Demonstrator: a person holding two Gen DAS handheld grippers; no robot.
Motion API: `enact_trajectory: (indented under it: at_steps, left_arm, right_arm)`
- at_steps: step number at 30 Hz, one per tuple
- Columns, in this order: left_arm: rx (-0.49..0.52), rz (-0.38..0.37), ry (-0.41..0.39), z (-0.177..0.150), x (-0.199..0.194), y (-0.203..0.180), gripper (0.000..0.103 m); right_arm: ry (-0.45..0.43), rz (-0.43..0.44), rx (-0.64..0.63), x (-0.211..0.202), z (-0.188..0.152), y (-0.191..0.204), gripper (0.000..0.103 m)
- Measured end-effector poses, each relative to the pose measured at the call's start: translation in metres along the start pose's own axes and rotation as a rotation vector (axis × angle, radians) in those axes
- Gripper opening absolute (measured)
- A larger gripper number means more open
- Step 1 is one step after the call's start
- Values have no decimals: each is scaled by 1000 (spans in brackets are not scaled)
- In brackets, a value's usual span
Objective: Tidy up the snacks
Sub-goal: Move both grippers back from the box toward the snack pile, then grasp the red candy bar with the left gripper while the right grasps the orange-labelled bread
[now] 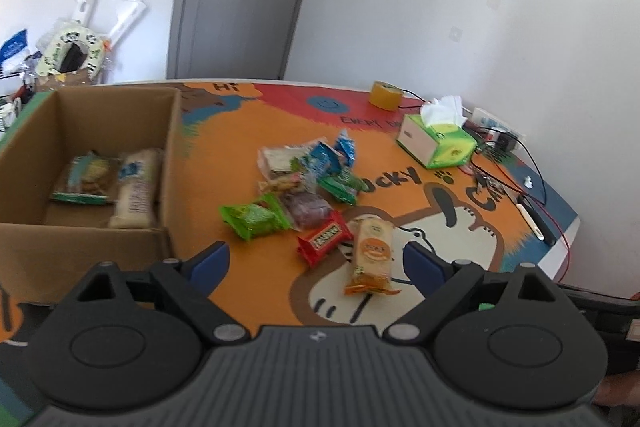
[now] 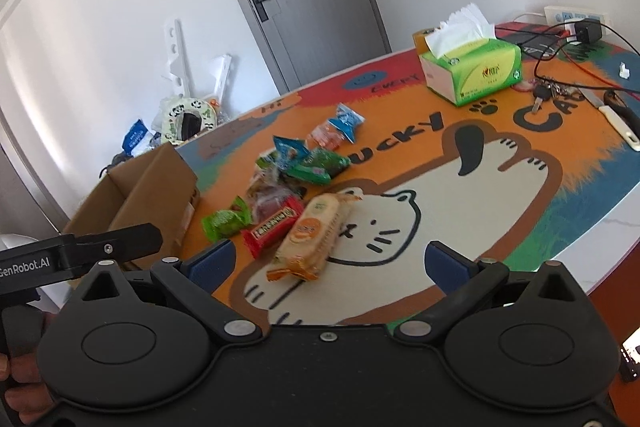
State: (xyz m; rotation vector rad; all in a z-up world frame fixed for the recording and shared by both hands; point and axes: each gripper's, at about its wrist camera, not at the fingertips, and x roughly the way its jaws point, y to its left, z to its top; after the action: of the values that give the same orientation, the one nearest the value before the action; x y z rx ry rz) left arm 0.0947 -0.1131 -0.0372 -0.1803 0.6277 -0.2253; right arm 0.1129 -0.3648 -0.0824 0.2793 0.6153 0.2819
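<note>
A pile of snack packets lies on the cat-print mat: an orange cracker pack (image 1: 371, 255) (image 2: 314, 234), a red bar (image 1: 325, 237) (image 2: 273, 226), a green pack (image 1: 256, 215) (image 2: 226, 219), and blue and green packets (image 1: 332, 163) (image 2: 308, 159) behind them. An open cardboard box (image 1: 24, 143) (image 2: 140, 187) stands at the left and holds two packets (image 1: 112, 187). My left gripper (image 1: 316, 263) is open and empty above the mat, just before the cracker pack. My right gripper (image 2: 332, 263) is open and empty, near the same pack. The left gripper's body (image 2: 80, 251) shows at the right wrist view's left edge.
A green tissue box (image 1: 438, 143) (image 2: 472, 67) stands at the far right. A tape roll (image 1: 385, 95), keys (image 2: 548, 91), cables and a power strip (image 2: 576, 21) lie near the table's far edge. A door and clutter are behind the table.
</note>
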Motion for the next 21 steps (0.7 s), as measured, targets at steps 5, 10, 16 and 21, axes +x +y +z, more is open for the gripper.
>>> enact_trajectory:
  at_steps: [5, 10, 16, 21]
  left_arm:
    - [7, -25, 12, -2, 19, -4, 73]
    - [0, -24, 28, 0, 37, 0, 59]
    - [-8, -14, 34, 2, 51, 5, 51]
    - [-27, -7, 36, 5, 60, 11, 46]
  right_arm:
    - [37, 0, 27, 19, -3, -7, 87]
    - [53, 13, 46, 37, -1, -6, 81]
    - [63, 28, 30, 58, 6, 2, 74]
    - [79, 19, 21, 76, 8, 9, 70]
